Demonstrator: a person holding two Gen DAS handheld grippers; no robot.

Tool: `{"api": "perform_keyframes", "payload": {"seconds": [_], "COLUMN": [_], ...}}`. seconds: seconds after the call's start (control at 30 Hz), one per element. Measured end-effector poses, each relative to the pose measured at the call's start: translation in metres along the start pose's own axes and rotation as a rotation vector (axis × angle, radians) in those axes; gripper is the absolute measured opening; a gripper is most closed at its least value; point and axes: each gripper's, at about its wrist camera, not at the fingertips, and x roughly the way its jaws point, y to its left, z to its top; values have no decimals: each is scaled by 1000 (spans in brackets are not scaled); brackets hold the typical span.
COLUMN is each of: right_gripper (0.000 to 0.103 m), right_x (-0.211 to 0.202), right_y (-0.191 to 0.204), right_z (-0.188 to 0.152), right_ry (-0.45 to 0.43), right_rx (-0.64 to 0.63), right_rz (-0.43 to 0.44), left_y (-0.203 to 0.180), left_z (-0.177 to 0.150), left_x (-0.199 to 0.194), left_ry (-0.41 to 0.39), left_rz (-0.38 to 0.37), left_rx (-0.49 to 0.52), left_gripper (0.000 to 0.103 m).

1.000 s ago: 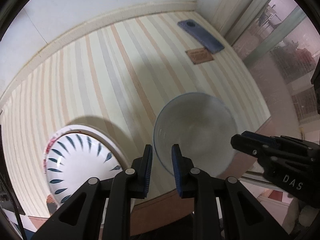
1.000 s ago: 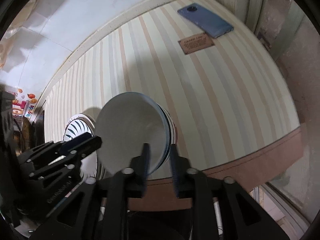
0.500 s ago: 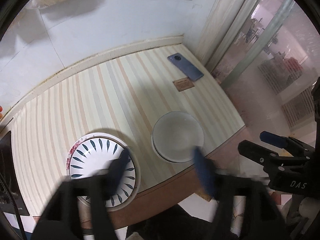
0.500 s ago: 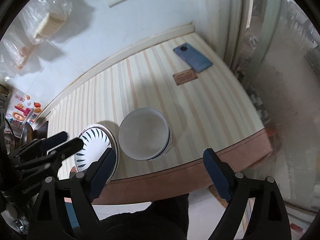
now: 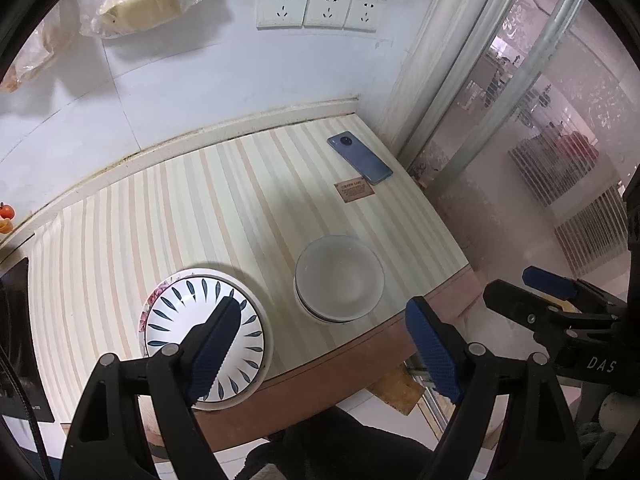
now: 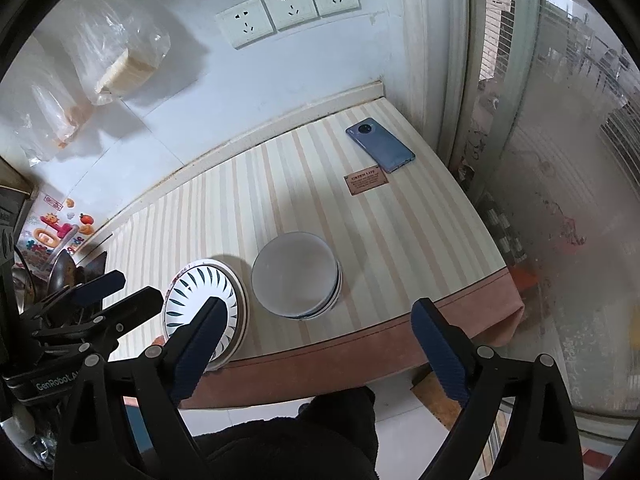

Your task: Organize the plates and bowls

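Left gripper (image 5: 324, 344) spread wide, nothing between the jaws; they have just been opening. Right gripper (image 6: 320, 352) likewise spread and empty, its jaws also just opened further. Both hang above the near edge of the striped table (image 5: 160, 216), clear of the dishes. Task items: stack of pale bowls (image 5: 339, 277) sits lower centre of the left view, close to the table's front edge; patterned plates (image 5: 204, 336), leaf-print dish on top of a floral-rimmed one, lie just beside it to the left, also near the front edge. In the right view the same bowls (image 6: 295, 280) and plates (image 6: 204, 300) are near each other; cannot tell whether the rims touch. Risks, as judged: both stacks stand near the edge, so a descending finger that clips a rim could push one off. The bowl stack looks slightly offset, so a nudge may shift the top bowl. Phone (image 5: 359, 157) and small brown card (image 5: 354, 191) at upper right are well apart, low concern.
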Motion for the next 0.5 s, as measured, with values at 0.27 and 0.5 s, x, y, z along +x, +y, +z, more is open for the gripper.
{"api": "perform_keyframes", "payload": {"seconds": [0.27, 0.5], "right_gripper": [96, 96], "right_x": [29, 108], "right_y": [-16, -47], "right_z": [4, 7], "right_ry": [38, 124], "right_rx": [37, 116], "right_rz": [37, 156], "left_y": [6, 33], "left_z": [11, 26], "left_x": [37, 123], "left_ry": [31, 167], "left_rz": [29, 21], "left_rx": [-38, -132], "left_gripper": [84, 84]}}
